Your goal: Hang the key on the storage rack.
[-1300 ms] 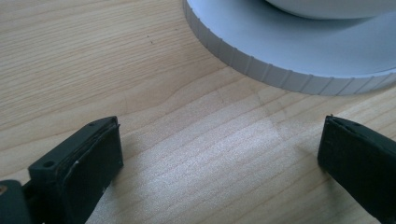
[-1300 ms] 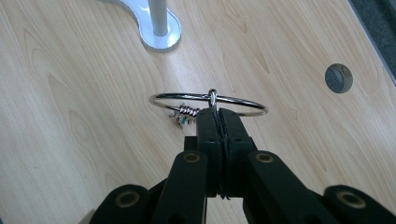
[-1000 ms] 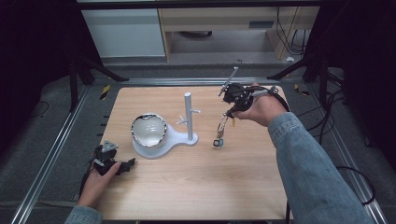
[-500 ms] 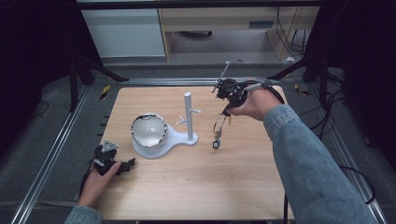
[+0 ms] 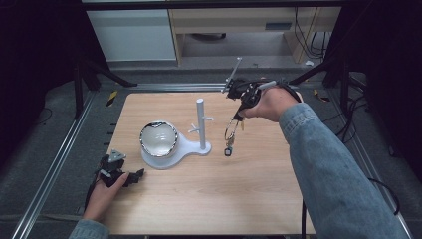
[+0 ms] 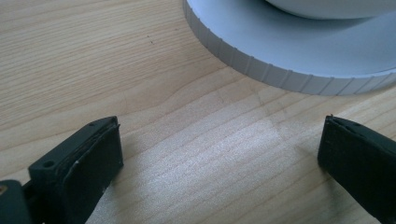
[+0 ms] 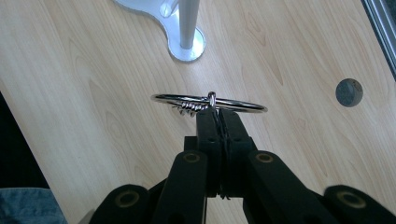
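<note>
Gripping a key ring (image 7: 208,103) between clenched jaws, the right gripper (image 5: 242,107) holds it aloft right of centre frame, near the white stand (image 5: 201,130) and not yet hung on a peg. At lower left, the left gripper (image 5: 121,175) rests released on the table (image 5: 209,194).

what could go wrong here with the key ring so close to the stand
The right claw pinches just the thin rim of the key ring, so it could twist or slip out. The small black fob dangling under the ring might snag a peg or bump the white stand's post, possibly shifting it. The left claw rests open near the stand's base, not steadying it.
</note>
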A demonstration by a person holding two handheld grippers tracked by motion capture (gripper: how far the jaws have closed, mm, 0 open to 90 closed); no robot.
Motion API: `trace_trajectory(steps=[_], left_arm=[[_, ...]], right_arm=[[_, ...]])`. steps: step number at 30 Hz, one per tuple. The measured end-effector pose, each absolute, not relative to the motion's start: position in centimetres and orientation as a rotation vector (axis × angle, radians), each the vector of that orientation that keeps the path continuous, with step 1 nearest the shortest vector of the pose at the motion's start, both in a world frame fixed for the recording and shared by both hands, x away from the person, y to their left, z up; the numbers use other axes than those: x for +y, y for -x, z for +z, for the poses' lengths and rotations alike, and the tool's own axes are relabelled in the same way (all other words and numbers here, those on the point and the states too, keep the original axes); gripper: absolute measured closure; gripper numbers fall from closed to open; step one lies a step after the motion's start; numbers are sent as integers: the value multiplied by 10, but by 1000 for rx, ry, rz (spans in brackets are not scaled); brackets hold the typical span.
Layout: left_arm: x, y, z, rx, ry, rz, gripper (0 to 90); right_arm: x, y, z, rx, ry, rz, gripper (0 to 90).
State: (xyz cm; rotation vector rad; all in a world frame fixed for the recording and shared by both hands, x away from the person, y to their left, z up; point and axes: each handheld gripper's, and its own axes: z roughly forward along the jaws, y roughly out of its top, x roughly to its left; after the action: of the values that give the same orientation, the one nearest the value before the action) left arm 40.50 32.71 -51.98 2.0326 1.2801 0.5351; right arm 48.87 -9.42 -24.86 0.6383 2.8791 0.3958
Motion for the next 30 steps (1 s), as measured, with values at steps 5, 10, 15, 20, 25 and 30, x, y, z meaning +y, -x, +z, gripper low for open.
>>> trace_trajectory(steps=[5, 10, 15, 20, 25, 30], left_arm=[[327, -405, -520, 1280, -2032, 535, 0], [327, -405, -520, 1281, -2030, 535, 0], [327, -405, -520, 1281, -2031, 535, 0], [327, -405, -520, 1281, -2032, 535, 0], [327, -405, -520, 1281, -2031, 535, 0], [327, -405, -520, 1281, -2031, 535, 0]], right_arm=[[-93, -490, -243, 2885, -637, 424, 886], [-88, -490, -236, 2878, -621, 434, 886], [-82, -490, -229, 2874, -615, 441, 886], [-75, -490, -223, 2879, -593, 434, 887], [-67, -490, -217, 2879, -588, 438, 887], [-62, -491, -215, 2879, -571, 442, 887]])
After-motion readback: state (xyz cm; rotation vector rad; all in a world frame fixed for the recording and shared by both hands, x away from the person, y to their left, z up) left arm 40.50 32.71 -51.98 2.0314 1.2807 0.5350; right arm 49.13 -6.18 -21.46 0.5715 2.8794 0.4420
